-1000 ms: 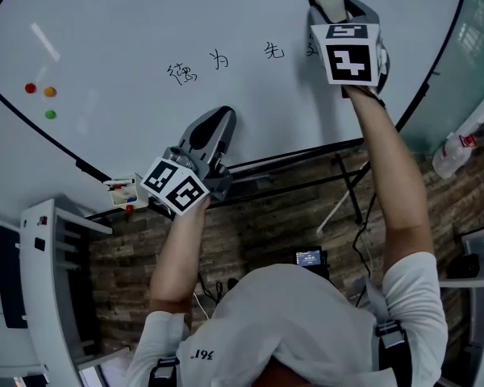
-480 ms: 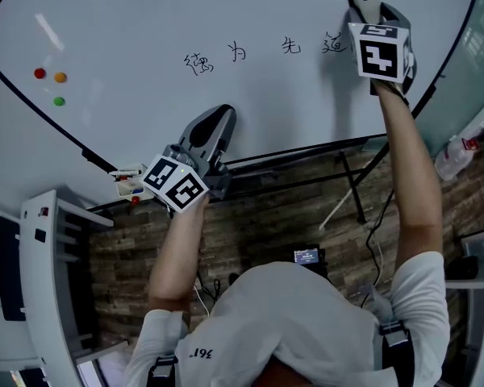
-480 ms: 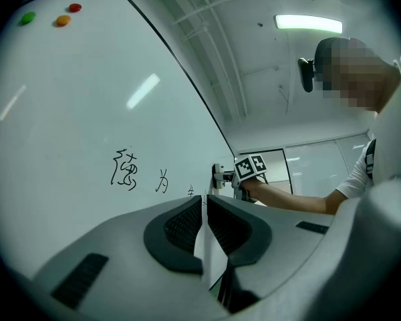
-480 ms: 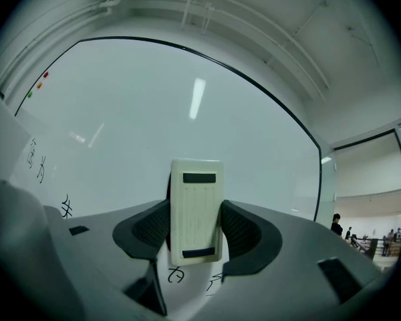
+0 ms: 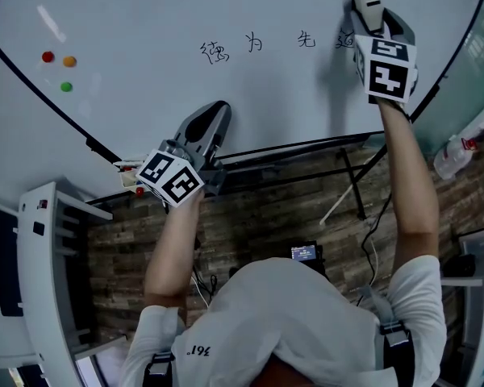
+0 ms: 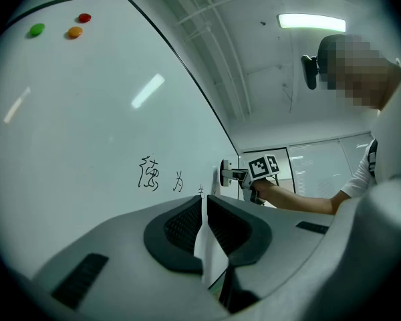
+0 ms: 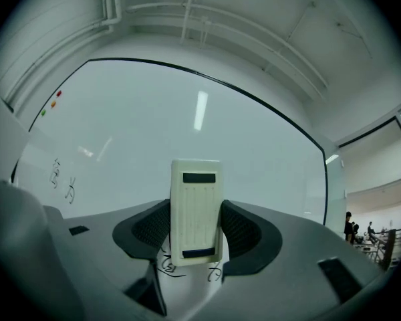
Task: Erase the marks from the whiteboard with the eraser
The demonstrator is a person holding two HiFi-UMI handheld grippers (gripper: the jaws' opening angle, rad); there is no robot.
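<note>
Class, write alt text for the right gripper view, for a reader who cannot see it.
The right gripper clamps a cream eraser upright between its jaws, facing the whiteboard. Black handwritten marks show at left and beneath the eraser.

We see cool, even indoor light from a ceiling strip lamp (image 6: 311, 22), which lays pale glare streaks (image 6: 147, 91) on the whiteboard (image 5: 145, 22). A soft grey shadow (image 5: 335, 63) lies on the board's right part. Both gripper views bend hard at the edges, with black corners.
</note>
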